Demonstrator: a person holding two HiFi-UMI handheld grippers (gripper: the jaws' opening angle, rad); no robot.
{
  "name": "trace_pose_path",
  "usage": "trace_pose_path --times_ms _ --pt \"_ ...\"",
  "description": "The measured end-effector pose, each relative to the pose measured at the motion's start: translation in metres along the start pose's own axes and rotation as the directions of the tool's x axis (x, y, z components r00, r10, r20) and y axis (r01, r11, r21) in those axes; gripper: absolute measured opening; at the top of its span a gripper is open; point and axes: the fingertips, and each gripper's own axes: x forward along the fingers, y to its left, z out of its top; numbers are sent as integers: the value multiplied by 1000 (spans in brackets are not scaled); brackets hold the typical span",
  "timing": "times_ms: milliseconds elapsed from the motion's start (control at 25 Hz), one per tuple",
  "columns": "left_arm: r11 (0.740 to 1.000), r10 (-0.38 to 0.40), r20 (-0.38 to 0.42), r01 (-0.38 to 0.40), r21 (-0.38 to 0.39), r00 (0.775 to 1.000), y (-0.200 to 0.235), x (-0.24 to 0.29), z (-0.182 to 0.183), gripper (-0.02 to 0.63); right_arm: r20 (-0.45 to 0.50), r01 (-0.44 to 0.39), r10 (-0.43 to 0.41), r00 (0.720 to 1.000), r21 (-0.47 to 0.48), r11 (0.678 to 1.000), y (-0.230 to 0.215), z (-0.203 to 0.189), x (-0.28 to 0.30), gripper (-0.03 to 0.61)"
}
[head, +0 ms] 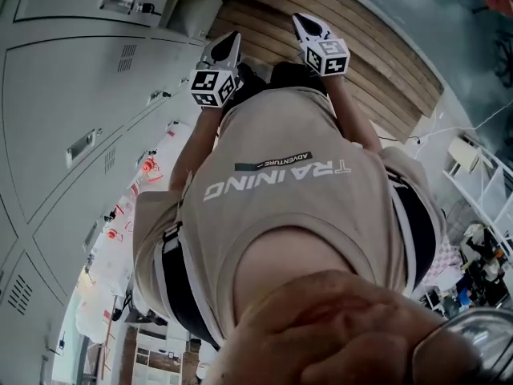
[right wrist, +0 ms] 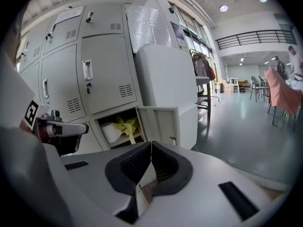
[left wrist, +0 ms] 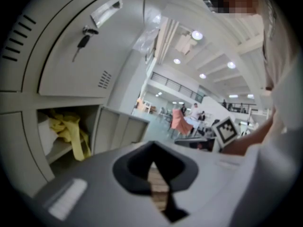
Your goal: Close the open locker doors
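Left gripper (left wrist: 152, 145): dark fingers (left wrist: 135, 167) clenched tip to tip, nothing held. Right gripper (right wrist: 150, 144): same, fingers (right wrist: 168, 167) pressed together, empty. Both are raised in front of the person's beige T-shirt (head: 280, 207), clear of the grey metal lockers (right wrist: 102, 74). The bottom-row locker door (right wrist: 158, 124) stands swung open, beyond both grippers. A crumpled yellow cloth (right wrist: 125, 125) and a white roll (right wrist: 110, 132) lie inside that compartment.

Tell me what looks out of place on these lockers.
One bottom locker door stands open, while the neighbouring doors are shut. Inside the open compartment, a yellow cloth lies bunched up and drooping rather than folded.
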Motion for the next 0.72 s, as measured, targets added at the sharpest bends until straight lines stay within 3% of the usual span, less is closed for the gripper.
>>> trace_pose_path --times_ms 480,720 --pt "1000 -11 24 11 -3 1000 10 13 22 6 35 29 -27 999 -54 998 -20 42 16 15" --pt "999 41 37 -41 -2 998 20 26 31 6 29 -12 14 999 -68 998 -40 59 44 15"
